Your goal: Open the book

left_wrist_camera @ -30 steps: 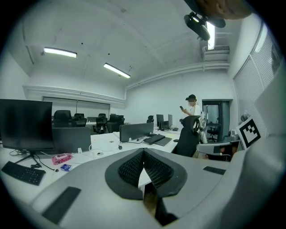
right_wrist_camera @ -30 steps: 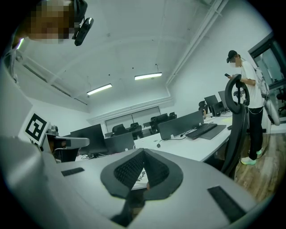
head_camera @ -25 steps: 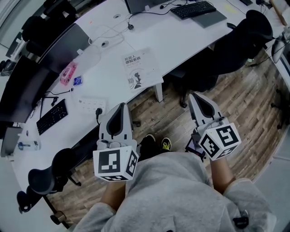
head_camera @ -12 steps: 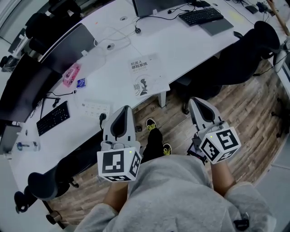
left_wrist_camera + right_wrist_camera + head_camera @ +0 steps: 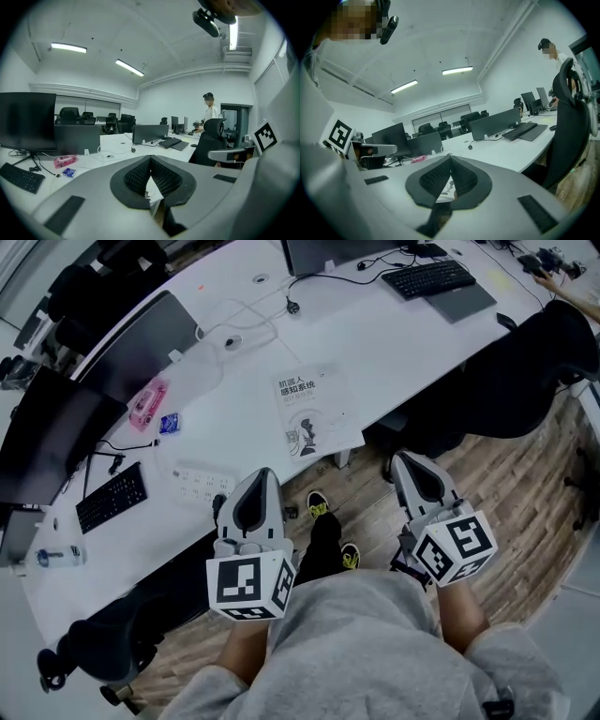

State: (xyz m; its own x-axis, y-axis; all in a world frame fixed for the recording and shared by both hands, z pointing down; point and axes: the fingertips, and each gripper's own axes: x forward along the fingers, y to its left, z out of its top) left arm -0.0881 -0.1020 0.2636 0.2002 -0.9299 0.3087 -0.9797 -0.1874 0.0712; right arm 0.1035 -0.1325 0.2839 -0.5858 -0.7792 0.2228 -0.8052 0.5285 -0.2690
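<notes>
The person stands on the wood floor (image 5: 511, 474) just off the front edge of the white tabletop (image 5: 394, 343), forearms bent at the waist, with a tool in each hand. The left hand-held gripper (image 5: 262, 484) and the right hand-held gripper (image 5: 413, 468) both point forward and slightly downward. They are side by side and well apart, each with its marker cube toward the body. In both gripper views the jaws are pressed together at the tips, with nothing caught between them.

The book (image 5: 317, 412) lies flat and closed, cover up, at the near edge of the tabletop. It is ahead of the two grippers, and neither touches it.

Left of the book sit a pink packet (image 5: 147, 401) and a small blue packet (image 5: 170, 423) just beside it. Nearer the person are a white power strip (image 5: 195, 481) and a black keyboard (image 5: 111, 497). Dark monitors (image 5: 141, 334) line the left side, and a second keyboard (image 5: 429, 277) lies on the far side. A black office chair (image 5: 525, 371) is pushed up against the tabletop to the right of the book, ahead of the right gripper. Another person in a white top (image 5: 209, 110) stands at the far end of the room.
</notes>
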